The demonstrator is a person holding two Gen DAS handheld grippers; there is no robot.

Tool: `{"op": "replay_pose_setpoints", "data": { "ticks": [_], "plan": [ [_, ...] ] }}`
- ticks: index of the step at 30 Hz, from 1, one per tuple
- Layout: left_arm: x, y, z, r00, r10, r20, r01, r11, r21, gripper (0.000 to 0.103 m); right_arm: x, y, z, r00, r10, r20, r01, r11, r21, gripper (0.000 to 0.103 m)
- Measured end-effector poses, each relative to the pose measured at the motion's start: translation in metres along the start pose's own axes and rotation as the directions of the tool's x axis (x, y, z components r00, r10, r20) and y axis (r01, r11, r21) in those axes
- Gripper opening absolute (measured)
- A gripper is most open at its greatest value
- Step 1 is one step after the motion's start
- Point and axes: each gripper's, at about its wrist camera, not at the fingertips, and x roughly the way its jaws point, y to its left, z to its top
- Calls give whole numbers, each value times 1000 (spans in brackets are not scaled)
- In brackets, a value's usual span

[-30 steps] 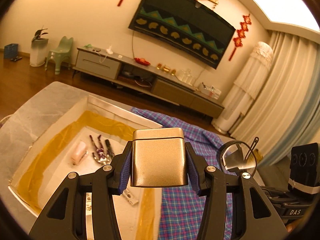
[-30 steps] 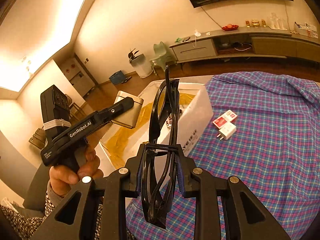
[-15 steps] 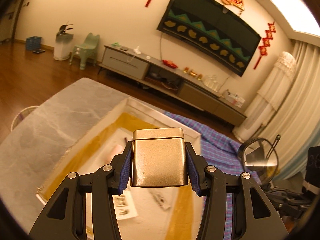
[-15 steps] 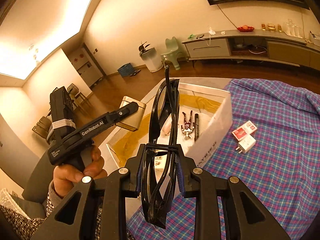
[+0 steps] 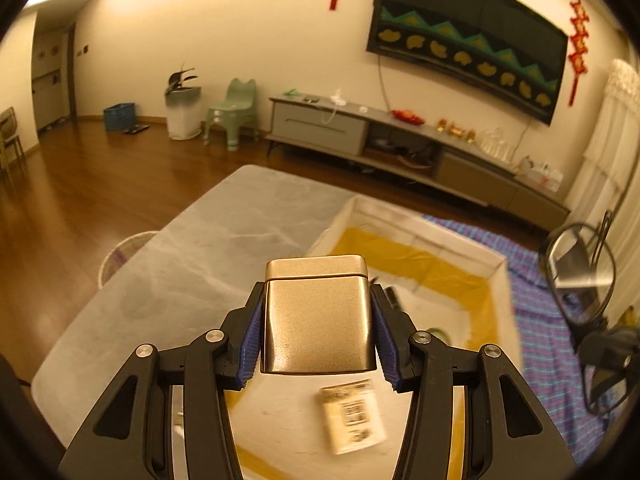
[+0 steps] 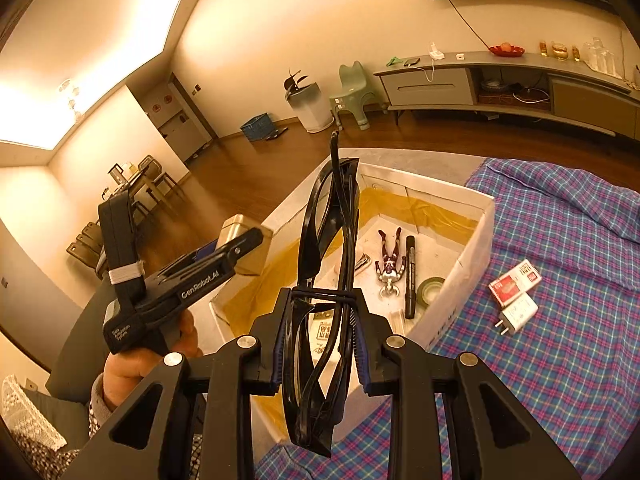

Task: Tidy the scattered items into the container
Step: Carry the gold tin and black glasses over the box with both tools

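While both hands hover at the box:
Left gripper [image 5: 318, 326]: jaws wide, clamping a gold tin [image 5: 318, 316].
Right gripper [image 6: 318, 354]: jaws narrow, pinching folded black glasses [image 6: 326, 276].
Box [image 6: 460, 276]: at 1 o'clock from the glasses, holding figurine [image 6: 389, 266], marker [image 6: 409, 276], tape roll [image 6: 430, 290].

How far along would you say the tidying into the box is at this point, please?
Partly done. Already in the box: a toy figure, a marker, a roll of tape and some small packets. In hand: the left gripper is shut on a metal tin above the box, and the right gripper is shut on a pair of glasses. Left on the cloth: a red packet and a charger.
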Motion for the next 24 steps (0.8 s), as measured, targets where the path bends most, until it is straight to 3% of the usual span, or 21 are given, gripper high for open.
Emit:
{"op": "replay_pose_setpoints", "data": {
  "ticks": [5, 14, 24],
  "plan": [
    [6, -5, -6, 998, 55, -18, -54, 996, 70, 51, 17, -3, 13, 999, -29, -21, 29, 999, -17, 29],
    [14, -10, -13, 994, 91, -53, -82, 984, 158, 51, 57, -22, 37, 994, -65, -89, 64, 998, -17, 29],
    [25, -15, -23, 987, 128, -98, -100, 962, 252, 51, 111, -28, 60, 968, -166, -190, 134, 976, -169, 29]
  ]
}}
